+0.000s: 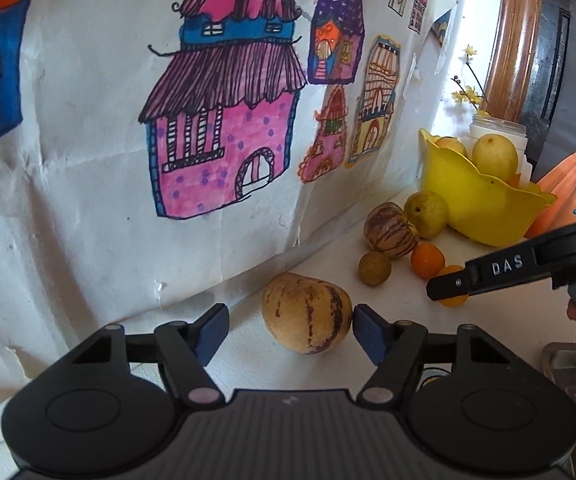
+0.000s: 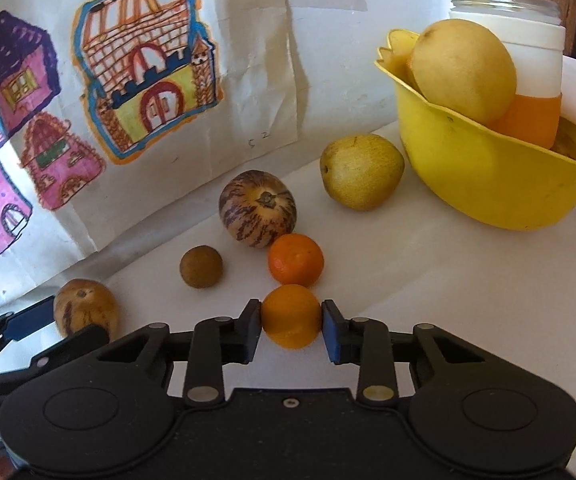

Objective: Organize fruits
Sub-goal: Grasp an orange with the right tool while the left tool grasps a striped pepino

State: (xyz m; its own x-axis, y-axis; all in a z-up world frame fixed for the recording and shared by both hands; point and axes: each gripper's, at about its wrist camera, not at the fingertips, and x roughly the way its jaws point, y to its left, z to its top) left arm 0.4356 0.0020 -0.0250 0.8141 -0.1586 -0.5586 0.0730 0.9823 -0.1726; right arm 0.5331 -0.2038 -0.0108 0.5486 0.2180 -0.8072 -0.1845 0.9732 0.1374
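Orange [image 2: 291, 316] sits pinched inside right hand-held gripper [image 2: 291, 330] pads.

A home, by the look of it: children's coloured house drawings [image 1: 224, 120] papered along the wall, a yellow plastic fruit bowl [image 2: 487, 184] and a jar [image 2: 527, 44] of flower sprigs on a white counter [image 2: 447, 280].
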